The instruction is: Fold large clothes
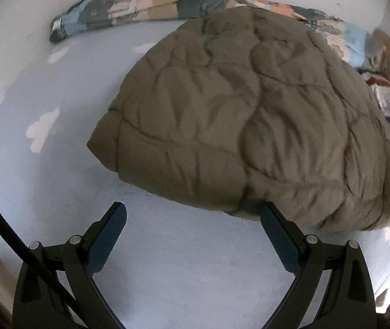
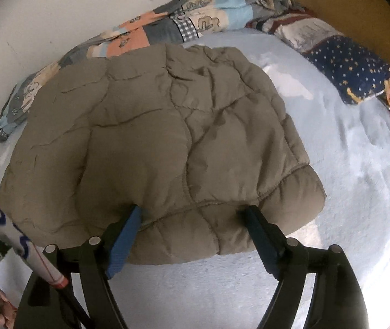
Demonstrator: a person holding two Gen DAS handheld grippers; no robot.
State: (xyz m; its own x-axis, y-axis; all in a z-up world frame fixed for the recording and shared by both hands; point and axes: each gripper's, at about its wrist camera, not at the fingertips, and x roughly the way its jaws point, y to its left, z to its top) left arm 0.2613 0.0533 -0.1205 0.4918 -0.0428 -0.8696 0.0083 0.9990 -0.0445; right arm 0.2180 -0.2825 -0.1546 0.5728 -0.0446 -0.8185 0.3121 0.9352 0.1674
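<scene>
- Left wrist view shows the left tongs (image 1: 193, 215) spread wide with nothing between the pads, poised over bare bed sheet (image 1: 57, 164) just short of the near edge of the olive puffer jacket (image 1: 249, 115).
- Right wrist view has the right tongs (image 2: 192, 216) spread wide too, straddling the jacket's near hem; the pads sit beside the fabric, not pinching it as far as I can judge.
- I see the jacket lying on the bed as a thick folded bundle, its far edge touching a patchwork quilt (image 2: 189, 22) bunched along the wall.
- My read is that it will handle light but bulky: soft, springy filling that puffs back, and a smooth shell that may slip.
- I would take hold at the stitched hem or a quilted seam, biting deep through both layers, one corner per hand.
</scene>
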